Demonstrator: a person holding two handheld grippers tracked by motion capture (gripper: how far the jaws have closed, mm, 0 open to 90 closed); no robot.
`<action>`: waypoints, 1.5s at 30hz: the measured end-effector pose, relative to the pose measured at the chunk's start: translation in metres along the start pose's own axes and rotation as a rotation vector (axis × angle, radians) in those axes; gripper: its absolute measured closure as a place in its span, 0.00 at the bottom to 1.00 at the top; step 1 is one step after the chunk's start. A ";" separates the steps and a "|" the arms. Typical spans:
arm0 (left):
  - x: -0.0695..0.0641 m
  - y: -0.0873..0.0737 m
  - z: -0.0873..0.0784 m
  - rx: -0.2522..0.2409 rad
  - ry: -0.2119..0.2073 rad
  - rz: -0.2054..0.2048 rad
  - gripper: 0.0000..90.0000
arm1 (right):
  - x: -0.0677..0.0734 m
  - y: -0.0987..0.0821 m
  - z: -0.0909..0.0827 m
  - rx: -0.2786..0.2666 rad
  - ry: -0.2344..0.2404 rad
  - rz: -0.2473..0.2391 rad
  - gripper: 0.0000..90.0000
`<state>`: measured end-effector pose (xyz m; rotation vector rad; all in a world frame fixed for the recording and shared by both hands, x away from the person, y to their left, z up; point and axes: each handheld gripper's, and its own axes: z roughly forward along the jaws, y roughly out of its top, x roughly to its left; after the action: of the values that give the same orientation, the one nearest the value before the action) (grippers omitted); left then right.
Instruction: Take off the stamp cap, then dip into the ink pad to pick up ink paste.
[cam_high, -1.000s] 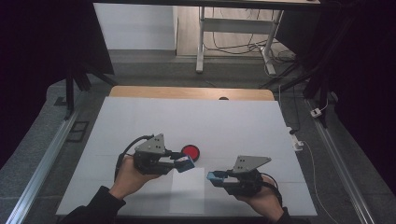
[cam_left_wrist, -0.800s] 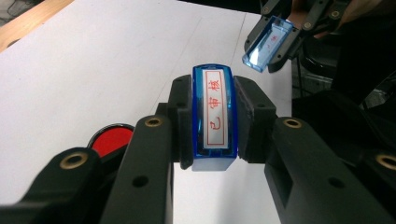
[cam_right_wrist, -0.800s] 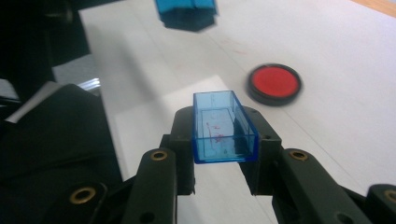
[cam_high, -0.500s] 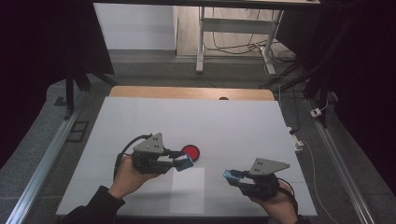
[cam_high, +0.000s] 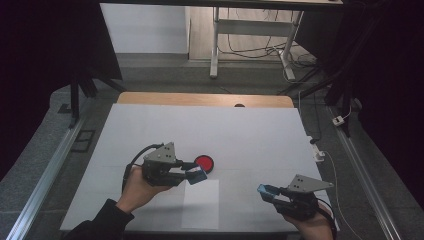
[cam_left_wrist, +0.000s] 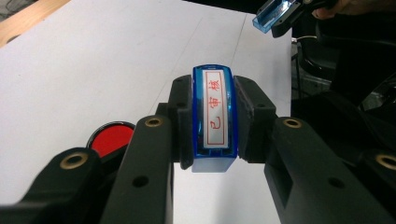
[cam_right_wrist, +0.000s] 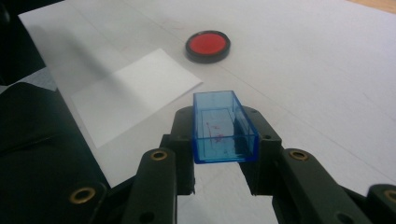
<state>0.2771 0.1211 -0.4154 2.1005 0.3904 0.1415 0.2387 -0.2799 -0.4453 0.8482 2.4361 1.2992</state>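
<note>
High view: your left gripper held the stamp, jaws clamped on it, just beside the red ink pad and above the top edge of the white paper; your right gripper held the blue cap near the table's front right, well apart from both. Left gripper view: the stamp sat between the jaws, long axis running away from you, red-lettered face up; the pad lay low to the left, the cap far off at top right. Right gripper view: the cap was pinched open side up, long axis forward; paper and pad lay ahead. Judged: the left hand was nearer the pad, nothing between.
</note>
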 end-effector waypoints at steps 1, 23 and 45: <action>0.000 0.000 0.000 0.001 0.002 0.006 0.78 | -0.001 -0.001 -0.002 0.001 -0.007 0.005 0.76; 0.001 0.000 -0.001 -0.017 0.008 -0.019 0.78 | -0.015 -0.027 -0.024 0.033 -0.073 0.135 0.76; 0.006 0.003 0.000 -0.017 0.028 -0.034 0.78 | -0.016 -0.029 -0.025 0.047 -0.069 0.151 0.76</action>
<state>0.2829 0.1221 -0.4133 2.0762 0.4399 0.1544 0.2292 -0.3187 -0.4558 1.0894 2.3975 1.2436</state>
